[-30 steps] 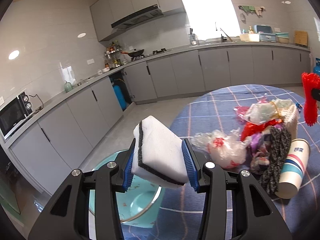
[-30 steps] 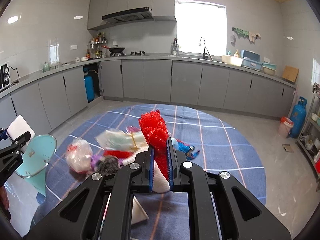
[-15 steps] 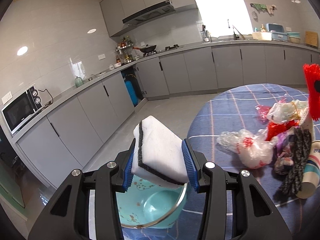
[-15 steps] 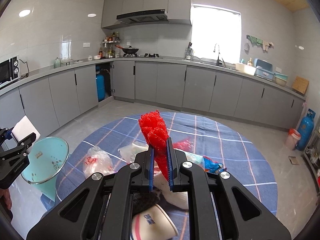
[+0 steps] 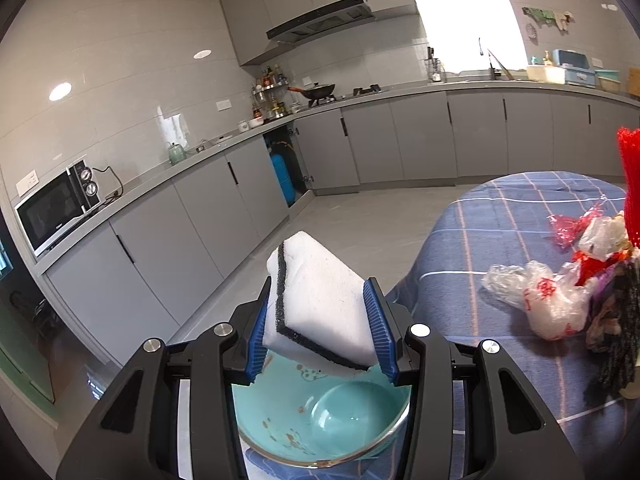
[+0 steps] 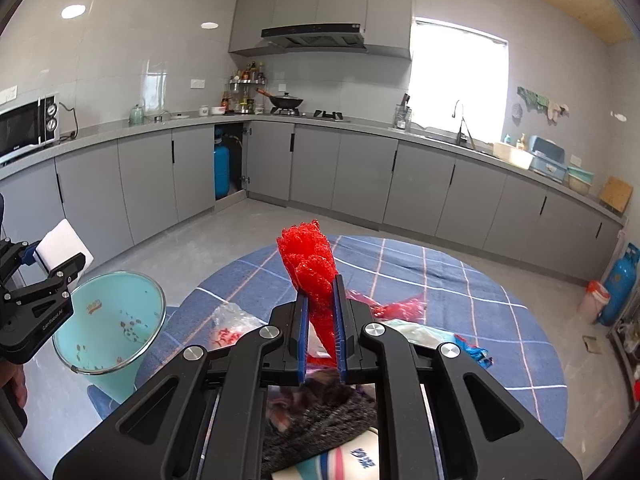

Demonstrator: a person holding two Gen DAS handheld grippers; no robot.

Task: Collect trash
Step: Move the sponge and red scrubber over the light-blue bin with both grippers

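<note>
My left gripper (image 5: 320, 328) is shut on a white sponge with a dark scouring layer (image 5: 316, 300), tilted above a teal bowl (image 5: 320, 428) at the table's edge. My right gripper (image 6: 320, 332) is shut on a red mesh scrubber (image 6: 310, 268) that sticks up between the pads. Beneath it on the blue checked tablecloth (image 6: 460, 292) lies a pile of trash: clear plastic bags (image 5: 544, 300), red wrappers (image 6: 400, 306), a dark knitted cloth (image 6: 320, 420) and a paper cup (image 6: 348, 460). The left gripper (image 6: 52, 268) and the bowl (image 6: 108, 320) show at the right wrist view's left.
Grey kitchen cabinets (image 6: 352, 168) run around the room, with a microwave (image 5: 56, 208), a hob with a wok (image 6: 286, 102) and a sink under the window. A blue gas bottle (image 6: 618, 284) stands on the floor at right. A hand (image 6: 12, 380) shows at the far left.
Both views have shifted so the table and trash pile sit further right and lower in frame. The bowl now lies directly under the left gripper. Both grips are unchanged.
</note>
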